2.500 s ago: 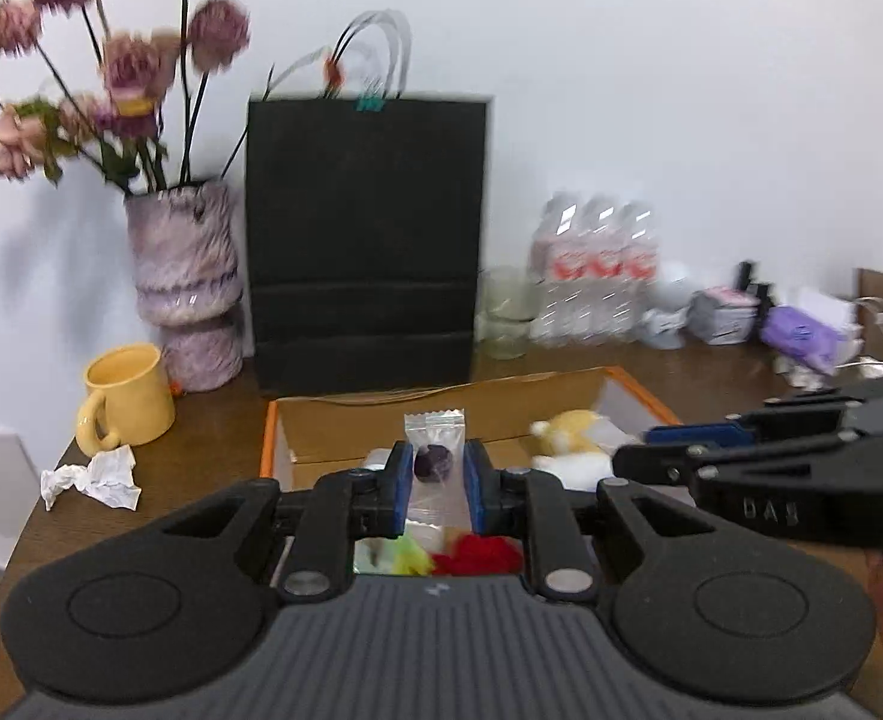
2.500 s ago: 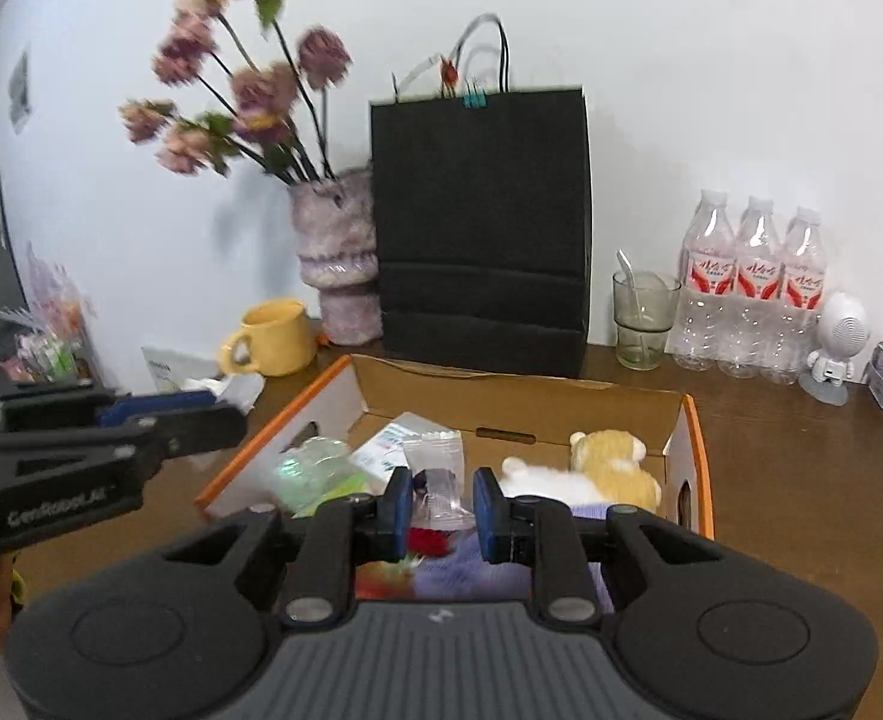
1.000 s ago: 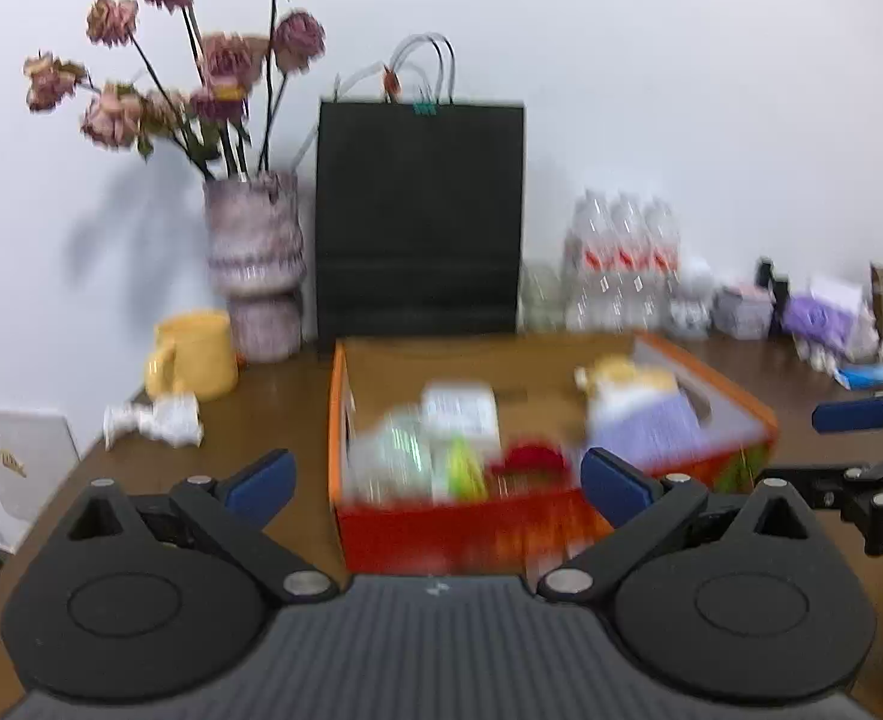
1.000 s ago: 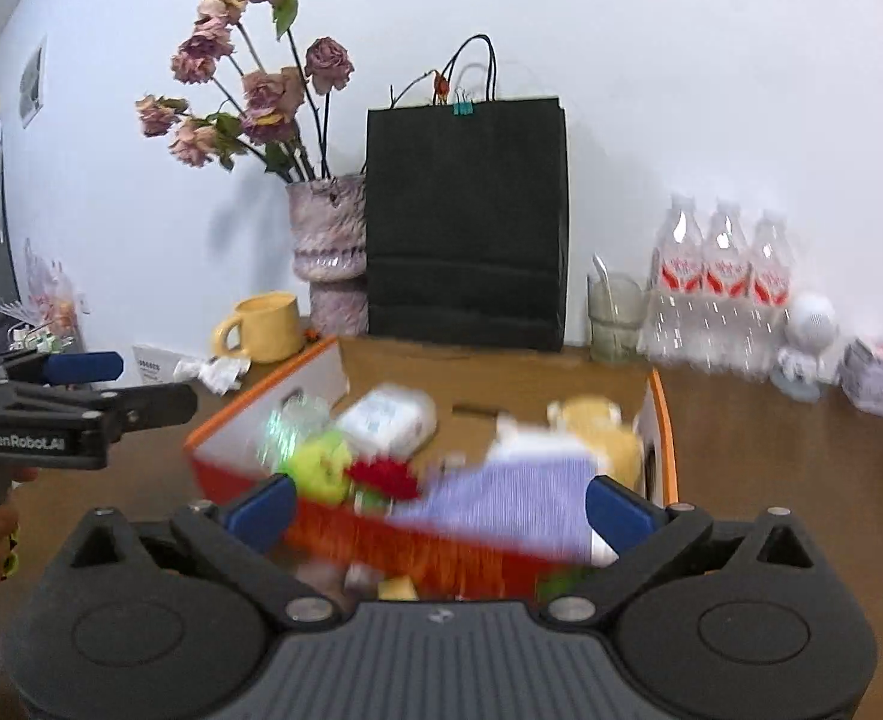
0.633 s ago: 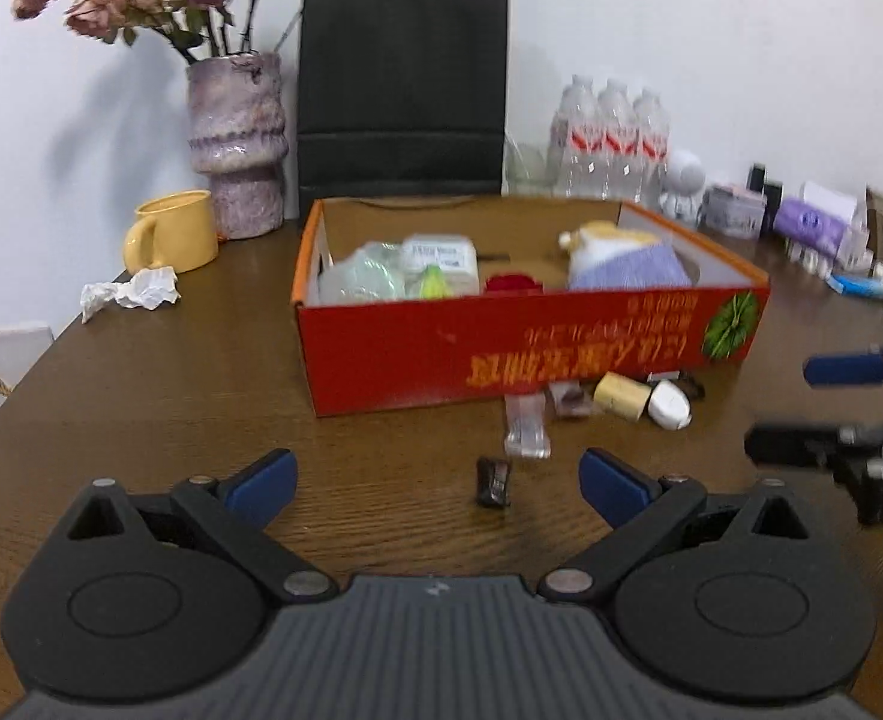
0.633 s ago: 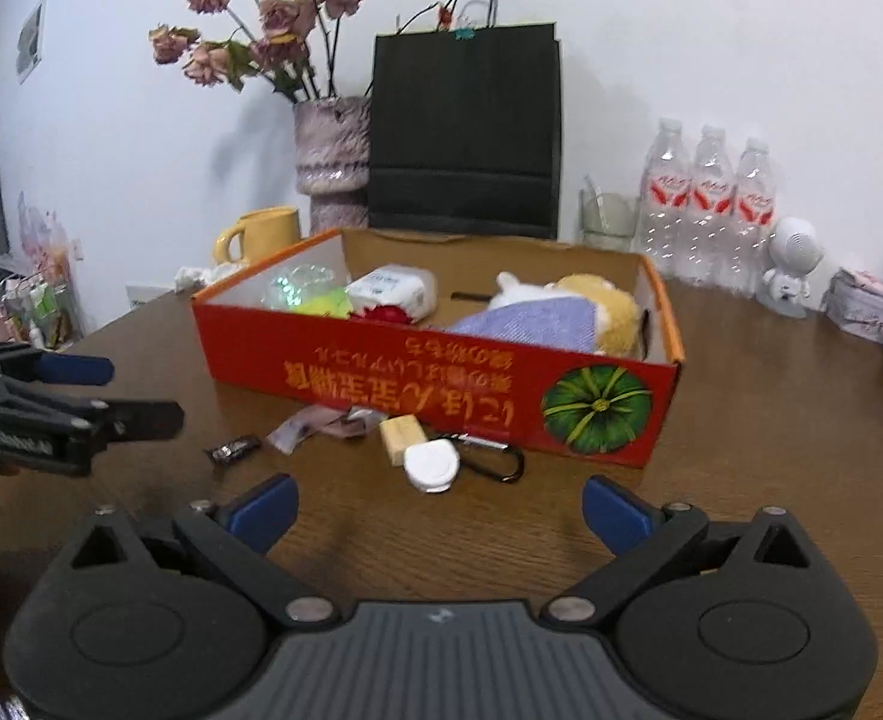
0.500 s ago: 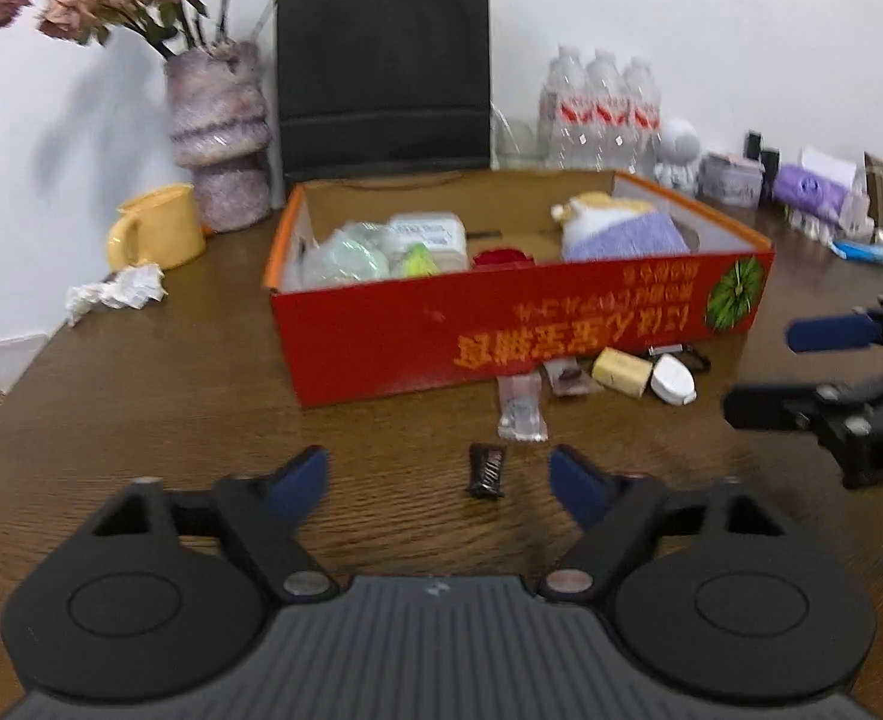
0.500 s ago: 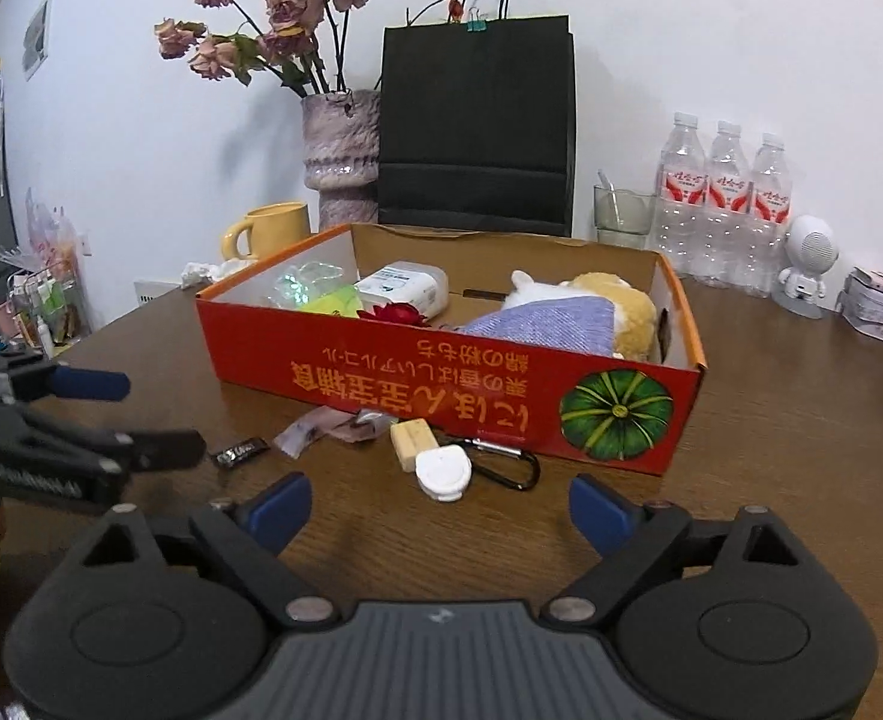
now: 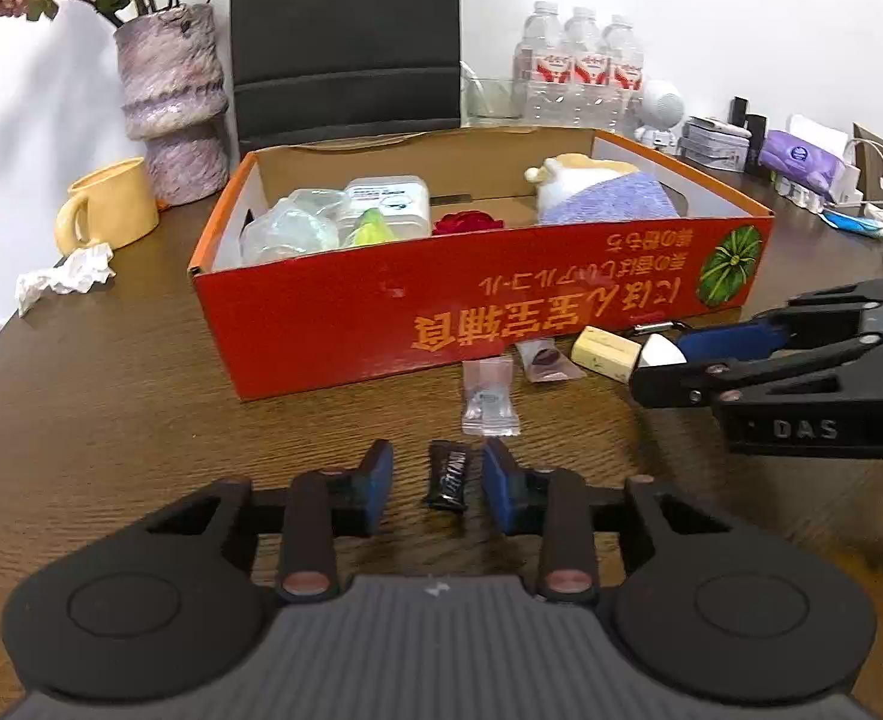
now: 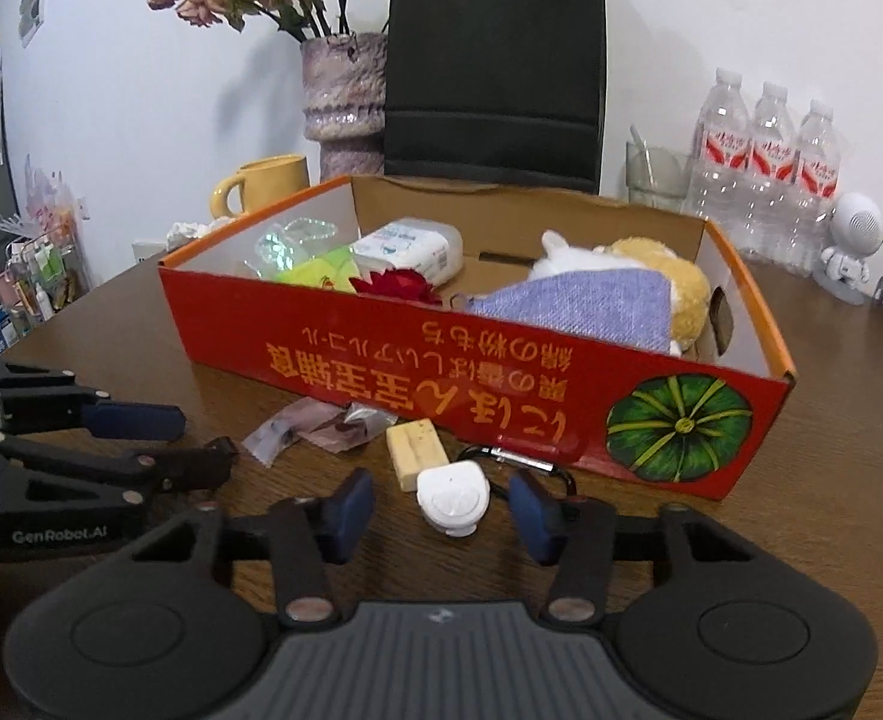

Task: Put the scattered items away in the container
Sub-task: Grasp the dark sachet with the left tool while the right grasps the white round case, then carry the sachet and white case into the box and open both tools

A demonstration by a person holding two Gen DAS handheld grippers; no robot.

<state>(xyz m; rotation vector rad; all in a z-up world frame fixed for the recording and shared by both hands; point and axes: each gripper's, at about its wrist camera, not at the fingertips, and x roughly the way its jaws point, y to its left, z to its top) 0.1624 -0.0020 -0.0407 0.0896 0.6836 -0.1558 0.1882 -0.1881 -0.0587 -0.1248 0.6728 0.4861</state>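
Note:
A red cardboard box (image 9: 381,324) (image 10: 381,372) holds a plush toy, a purple cloth, a red flower and packets. In front of it on the wooden table lie a black candy bar (image 9: 448,476), a clear candy wrapper (image 9: 488,396), a brown wrapped candy (image 9: 542,358) (image 10: 303,429), a yellow block (image 9: 604,353) (image 10: 416,452), a white round tag (image 10: 453,498) and a carabiner (image 10: 501,455). My left gripper (image 9: 437,476) is open with its fingers either side of the black bar. My right gripper (image 10: 441,504) is open around the white tag.
Behind the box stand a black paper bag (image 9: 345,42), a vase of dried flowers (image 9: 171,102), a yellow mug (image 9: 111,204), water bottles (image 9: 579,84) and a glass (image 10: 651,174). Crumpled tissue (image 9: 63,276) lies at the left. Small items sit at the far right (image 9: 801,156).
Both grippers let go of candy packets over the box, opened wide, came down to the table in front of the box, and narrowed: the left around the black bar, the right around the white tag.

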